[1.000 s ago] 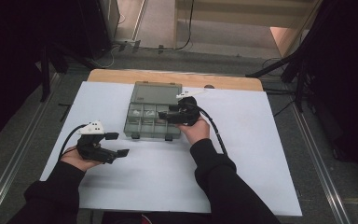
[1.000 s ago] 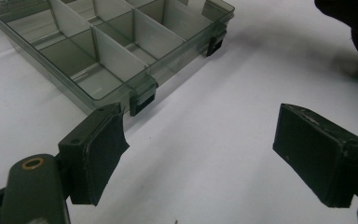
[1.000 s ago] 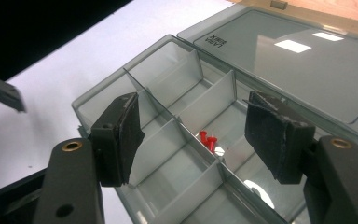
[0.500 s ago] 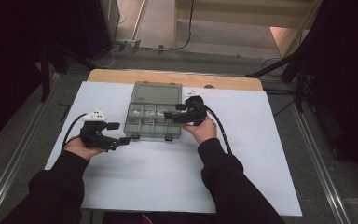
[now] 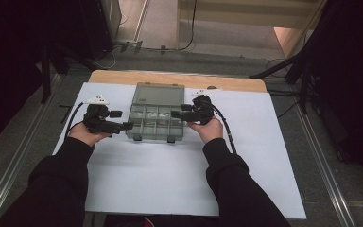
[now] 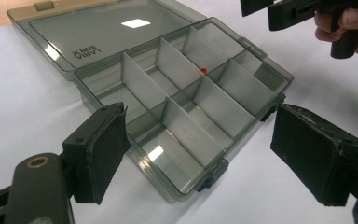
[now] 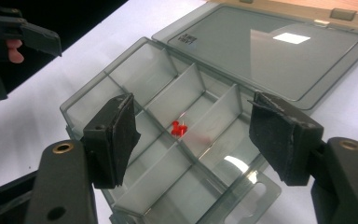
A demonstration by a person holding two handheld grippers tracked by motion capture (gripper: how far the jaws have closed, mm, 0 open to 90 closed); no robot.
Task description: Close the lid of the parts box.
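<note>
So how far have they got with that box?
Done: the box lies open, lid flat on the table. One small red pin sits in a middle compartment; the others look empty. In hand: nothing. The left gripper and right gripper are open, one at each side of the box. Left: probably taking the pin out or shutting the lid; I can't tell which.

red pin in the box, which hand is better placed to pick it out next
Right, probably. In the right gripper view the red pin lies between that gripper's open jaws, in a middle compartment of the box. From the left gripper, also open at the box's end, the pin sits farther off, behind dividers.
</note>
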